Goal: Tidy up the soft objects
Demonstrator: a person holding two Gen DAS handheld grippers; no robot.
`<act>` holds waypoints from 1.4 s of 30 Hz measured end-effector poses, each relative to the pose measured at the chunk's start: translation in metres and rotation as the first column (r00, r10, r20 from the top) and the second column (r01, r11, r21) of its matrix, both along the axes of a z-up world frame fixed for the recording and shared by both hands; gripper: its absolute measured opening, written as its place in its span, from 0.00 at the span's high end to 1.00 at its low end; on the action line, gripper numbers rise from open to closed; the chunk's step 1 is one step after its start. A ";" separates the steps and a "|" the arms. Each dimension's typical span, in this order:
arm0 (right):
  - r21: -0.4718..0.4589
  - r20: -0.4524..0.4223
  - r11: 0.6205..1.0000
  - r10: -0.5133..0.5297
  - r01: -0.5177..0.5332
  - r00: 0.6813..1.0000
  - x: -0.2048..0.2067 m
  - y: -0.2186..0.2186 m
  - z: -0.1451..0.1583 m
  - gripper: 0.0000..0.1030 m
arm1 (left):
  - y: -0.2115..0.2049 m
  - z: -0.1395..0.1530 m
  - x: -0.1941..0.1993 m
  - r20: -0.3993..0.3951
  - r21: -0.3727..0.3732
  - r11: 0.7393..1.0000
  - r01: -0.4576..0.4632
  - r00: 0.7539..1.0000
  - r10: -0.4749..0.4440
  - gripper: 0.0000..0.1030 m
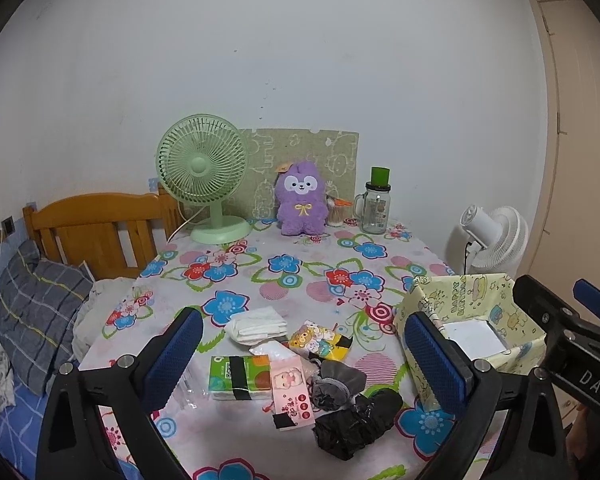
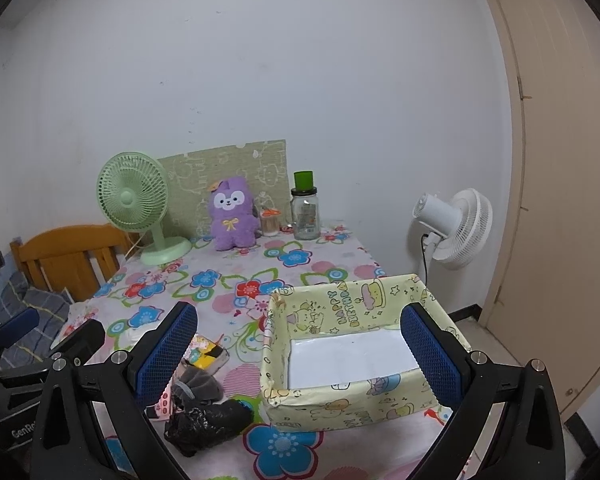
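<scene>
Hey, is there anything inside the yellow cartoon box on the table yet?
No, in the right wrist view the yellow box shows only its bare white bottom, while the soft items lie on the tablecloth beside it.

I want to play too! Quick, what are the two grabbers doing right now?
Left gripper: open, holding nothing, above the pile of soft things.
Right gripper: open, holding nothing, by the yellow box.

both grippers (image 1: 304,360) (image 2: 296,354) — fingers apart
</scene>
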State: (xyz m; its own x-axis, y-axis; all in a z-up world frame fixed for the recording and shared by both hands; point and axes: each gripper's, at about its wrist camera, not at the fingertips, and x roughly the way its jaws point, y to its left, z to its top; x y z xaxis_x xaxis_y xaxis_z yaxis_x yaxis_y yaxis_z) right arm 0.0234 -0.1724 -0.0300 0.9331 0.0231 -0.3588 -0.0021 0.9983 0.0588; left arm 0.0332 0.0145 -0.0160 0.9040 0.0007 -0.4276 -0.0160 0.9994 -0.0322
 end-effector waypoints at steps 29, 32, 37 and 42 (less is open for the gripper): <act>0.018 -0.135 0.997 0.079 -0.078 0.988 0.072 0.085 -0.038 0.05 | 0.058 -0.046 0.065 -0.155 -0.017 1.000 0.022 0.988 -0.025 0.15; 0.004 -0.156 0.995 0.096 -0.096 0.983 0.079 0.095 -0.045 0.06 | 0.067 -0.055 0.072 -0.188 -0.032 0.999 0.014 0.982 -0.019 0.16; -0.011 -0.188 0.992 0.121 -0.125 0.975 0.089 0.110 -0.056 0.06 | 0.079 -0.071 0.083 -0.234 -0.044 0.999 -0.010 0.972 0.000 0.21; -0.024 -0.221 0.989 0.138 -0.147 0.965 0.101 0.122 -0.068 0.06 | 0.087 -0.088 0.091 -0.280 -0.044 0.999 -0.027 0.960 0.014 0.23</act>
